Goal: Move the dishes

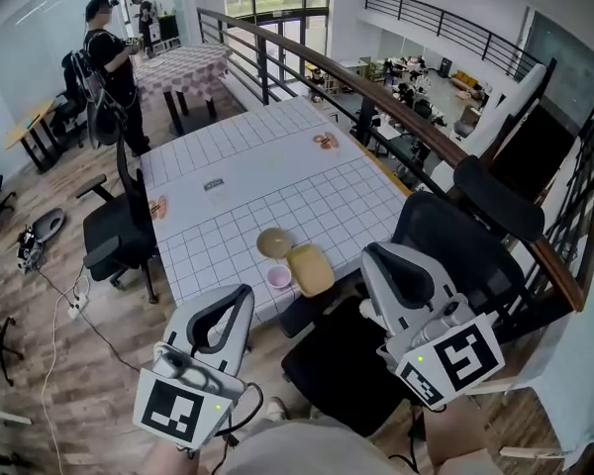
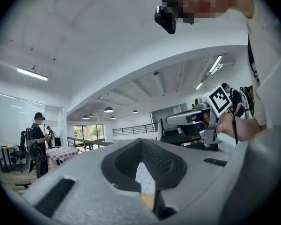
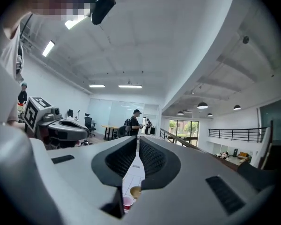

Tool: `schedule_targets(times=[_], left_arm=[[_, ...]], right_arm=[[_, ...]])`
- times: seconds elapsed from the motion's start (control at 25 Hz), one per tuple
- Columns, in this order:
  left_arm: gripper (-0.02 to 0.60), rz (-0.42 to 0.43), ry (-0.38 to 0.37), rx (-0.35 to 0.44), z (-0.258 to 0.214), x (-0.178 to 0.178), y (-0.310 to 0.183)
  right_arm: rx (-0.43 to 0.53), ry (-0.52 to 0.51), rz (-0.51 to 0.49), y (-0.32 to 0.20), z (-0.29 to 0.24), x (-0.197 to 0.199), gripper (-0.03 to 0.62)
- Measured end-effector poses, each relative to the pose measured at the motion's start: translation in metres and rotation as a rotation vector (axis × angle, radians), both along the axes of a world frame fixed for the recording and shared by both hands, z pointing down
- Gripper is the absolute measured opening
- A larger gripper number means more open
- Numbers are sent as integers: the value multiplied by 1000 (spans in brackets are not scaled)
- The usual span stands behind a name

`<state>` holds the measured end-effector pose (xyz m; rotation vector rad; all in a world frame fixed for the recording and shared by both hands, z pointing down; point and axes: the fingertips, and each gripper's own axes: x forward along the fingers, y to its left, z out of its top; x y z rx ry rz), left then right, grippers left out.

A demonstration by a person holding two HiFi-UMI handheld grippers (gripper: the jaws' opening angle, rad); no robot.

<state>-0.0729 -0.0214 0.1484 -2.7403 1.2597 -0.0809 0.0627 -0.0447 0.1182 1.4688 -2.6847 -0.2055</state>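
The left claw [image 1: 246,293] has its tips together and holds nothing. Near the table [image 1: 277,156] edge stand a brown bowl [image 1: 274,242], a pink cup [image 1: 279,277] and a yellow plate [image 1: 310,268]. The right claw [image 1: 371,253] is also closed and empty. The table's small label [image 1: 214,183] is too small to read.

Wood floor [image 1: 40,364], balcony railing [image 1: 376,97] (black chairs [image 1: 119,236])

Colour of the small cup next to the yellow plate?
The cup is pink; head view shows it best.
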Motion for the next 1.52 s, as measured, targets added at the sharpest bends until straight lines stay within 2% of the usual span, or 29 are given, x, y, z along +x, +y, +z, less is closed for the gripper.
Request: schedule_targets(times=[0.16, 0.32, 0.44, 0.72, 1.08, 1.52], left_arm=[[14, 3, 20, 27, -1, -10, 6], [14, -33, 5, 13, 12, -14, 6], [14, -44, 18, 3, 19, -18, 9], [14, 2, 26, -24, 34, -5, 18], [14, 21, 28, -52, 27, 6, 26], [14, 24, 41, -54, 43, -3, 19]], right_arm=[[34, -34, -12, 14, -2, -3, 34], [67, 0, -12, 26, 5, -4, 33], [35, -10, -26, 33, 15, -9, 32], [-49, -63, -49, 45, 44, -19, 32], [-49, -48, -44, 54, 37, -16, 27], [-49, -59, -68, 48, 49, -32, 27]])
